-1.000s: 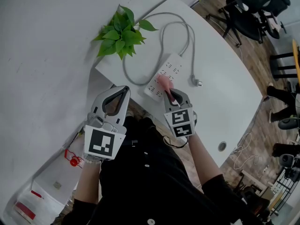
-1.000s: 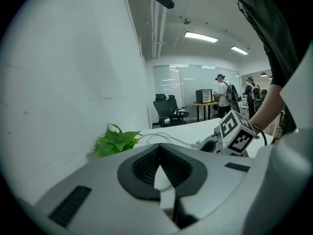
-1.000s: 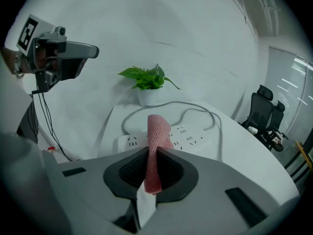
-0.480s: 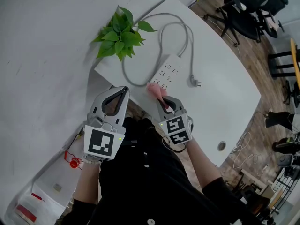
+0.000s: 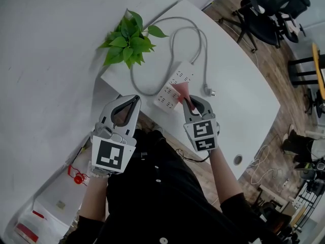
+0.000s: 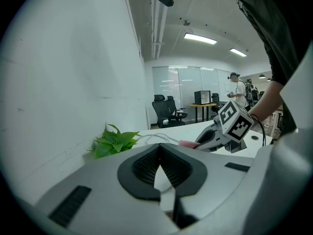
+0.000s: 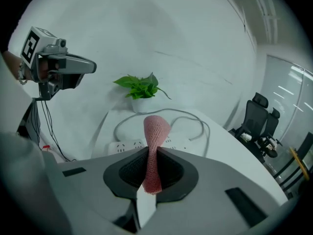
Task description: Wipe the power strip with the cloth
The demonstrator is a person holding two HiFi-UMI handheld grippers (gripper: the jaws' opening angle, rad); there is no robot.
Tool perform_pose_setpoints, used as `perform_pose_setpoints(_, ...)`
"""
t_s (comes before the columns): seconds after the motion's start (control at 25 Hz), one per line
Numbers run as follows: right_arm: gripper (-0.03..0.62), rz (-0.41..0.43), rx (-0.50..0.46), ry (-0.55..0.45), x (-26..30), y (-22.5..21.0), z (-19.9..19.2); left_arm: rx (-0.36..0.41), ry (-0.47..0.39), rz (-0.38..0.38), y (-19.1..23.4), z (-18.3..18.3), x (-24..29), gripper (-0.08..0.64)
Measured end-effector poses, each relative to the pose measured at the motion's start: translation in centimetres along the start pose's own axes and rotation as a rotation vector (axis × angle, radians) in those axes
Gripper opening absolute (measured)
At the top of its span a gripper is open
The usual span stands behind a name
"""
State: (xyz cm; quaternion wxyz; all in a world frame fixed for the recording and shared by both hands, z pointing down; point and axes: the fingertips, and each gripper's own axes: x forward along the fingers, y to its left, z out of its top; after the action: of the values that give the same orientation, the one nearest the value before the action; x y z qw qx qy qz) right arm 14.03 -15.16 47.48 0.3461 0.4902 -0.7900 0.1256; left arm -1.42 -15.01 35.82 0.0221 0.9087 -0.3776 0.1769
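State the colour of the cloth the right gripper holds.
The cloth is pink, clearest in the right gripper view.

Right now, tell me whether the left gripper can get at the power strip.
Probably yes: the left gripper hangs shut and empty beside the table edge, with nothing between it and the power strip.

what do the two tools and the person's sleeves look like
The left tool and right tool are light grey plastic, with tapered jaws lined with black ribbed pads. Each carries a white cube with black square markers. A thin black cable loops below the right one. The sleeves are black.
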Motion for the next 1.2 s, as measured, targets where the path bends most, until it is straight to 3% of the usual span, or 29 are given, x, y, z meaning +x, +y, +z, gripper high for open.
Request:
perform_pose_setpoints(0.4,0.06,-0.119,-0.054,-0.04,1.3,-6.6,2.5,0.013,-0.005,0.026,0.6,-0.1,-0.4,0.012)
perform_pose_setpoints(0.84,0.06,-0.204,-0.13,-0.033,5.0,-10.8,4.6,0.026,0.01,0.085,1.8,-0.8,-2.0,0.012)
perform_pose_setpoints(1.2,0.06,-0.154,-0.148,0.029,7.0,-9.4,3.5,-0.028,0.039,0.15,2.7,-1.5,-3.8,0.012)
